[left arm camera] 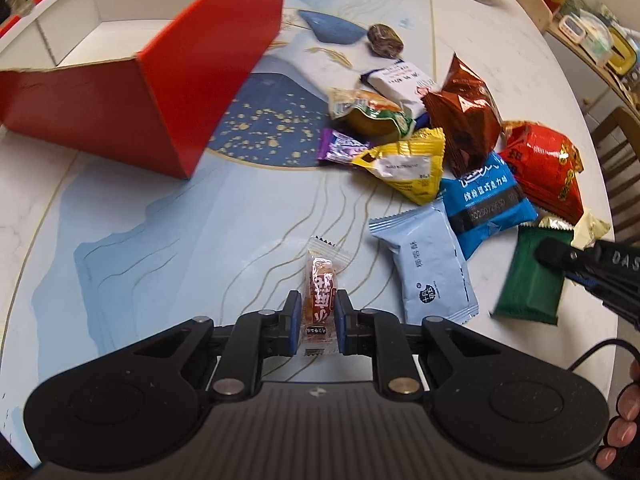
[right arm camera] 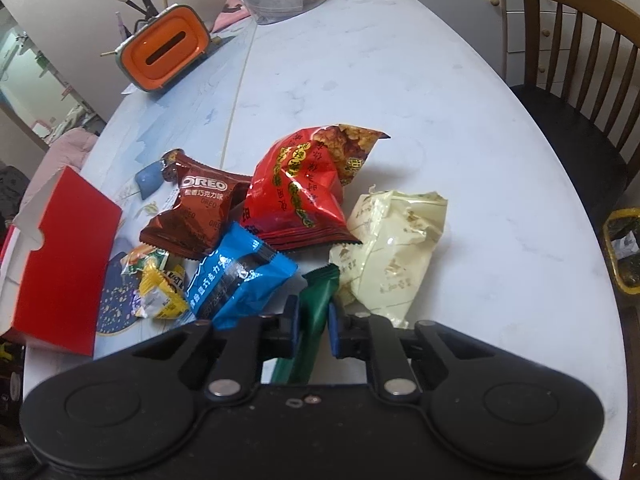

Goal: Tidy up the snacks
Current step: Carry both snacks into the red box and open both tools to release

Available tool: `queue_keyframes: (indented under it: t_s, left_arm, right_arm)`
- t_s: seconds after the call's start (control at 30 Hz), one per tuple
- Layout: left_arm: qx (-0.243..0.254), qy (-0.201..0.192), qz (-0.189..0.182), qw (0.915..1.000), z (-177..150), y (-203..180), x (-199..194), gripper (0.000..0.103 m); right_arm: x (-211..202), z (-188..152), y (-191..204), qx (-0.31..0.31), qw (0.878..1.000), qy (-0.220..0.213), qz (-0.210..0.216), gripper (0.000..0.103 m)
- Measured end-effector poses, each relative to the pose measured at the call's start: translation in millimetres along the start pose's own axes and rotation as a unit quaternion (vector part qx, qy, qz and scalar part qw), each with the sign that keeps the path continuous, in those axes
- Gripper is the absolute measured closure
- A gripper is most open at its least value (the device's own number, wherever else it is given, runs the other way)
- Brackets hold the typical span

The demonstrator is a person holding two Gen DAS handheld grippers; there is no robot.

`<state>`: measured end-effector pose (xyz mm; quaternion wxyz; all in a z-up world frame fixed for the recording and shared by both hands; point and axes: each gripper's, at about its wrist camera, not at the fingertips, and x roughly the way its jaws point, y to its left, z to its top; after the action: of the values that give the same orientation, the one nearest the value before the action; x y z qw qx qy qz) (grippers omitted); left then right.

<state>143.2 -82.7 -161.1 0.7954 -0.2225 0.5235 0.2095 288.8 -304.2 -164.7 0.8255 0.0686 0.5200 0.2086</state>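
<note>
My left gripper (left arm camera: 318, 320) has its blue pads clamped on a small clear-wrapped orange candy (left arm camera: 320, 294), which lies lengthwise between the jaws on the table (left arm camera: 140, 216). My right gripper (right arm camera: 313, 326) is pinched on the near end of a dark green packet (right arm camera: 316, 300); in the left wrist view that same gripper (left arm camera: 560, 258) comes in from the right edge over the green packet (left arm camera: 528, 280).

Just right of the candy lies a pale blue packet (left arm camera: 426, 264). Beyond it, further right, a bright blue packet (left arm camera: 486, 200) overlaps the green one's far end. A red snack bag (left arm camera: 544, 166) sits behind the blue one, and a cream packet (right arm camera: 394, 248) lies to the right of my right gripper, touching the green packet's side as far as I can tell.

Farther out in the pile I see a yellow triangular packet (left arm camera: 408, 164), a small purple candy (left arm camera: 340, 148) to its left, a green and orange packet (left arm camera: 372, 114), a white packet (left arm camera: 400, 82) and a brown Oreo bag (left arm camera: 464, 120). A dark wrapped sweet (left arm camera: 384, 40) lies alone at the far side.

The open red box (left arm camera: 172, 92) stands far left of the pile, its white inside facing up and well apart from both grippers.

At the table's far end, the right wrist view shows an orange container (right arm camera: 168, 50), with a wooden chair (right arm camera: 580, 60) off to the right.
</note>
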Motion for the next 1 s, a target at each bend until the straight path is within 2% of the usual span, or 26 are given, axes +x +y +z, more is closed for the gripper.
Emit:
queue_keyframes:
  t_s: [0.53, 0.8, 1.0]
  left_arm:
    - [-0.019, -0.029, 0.000, 0.9994, -7, 20, -38, 0.087]
    - [-0.017, -0.053, -0.012, 0.9984, -3, 33, -61, 0.087]
    - [-0.004, -0.069, -0.033, 0.9971, 12, 50, -80, 0.087]
  right_arm:
    - [-35, -12, -15, -0.024, 0.999, -0.003, 0.047, 0.094]
    - [-52, -14, -3, -0.052, 0.997, -0.021, 0.053, 0.094]
    - [-67, -13, 16, -0.060, 0.996, -0.035, 0.051, 0.094]
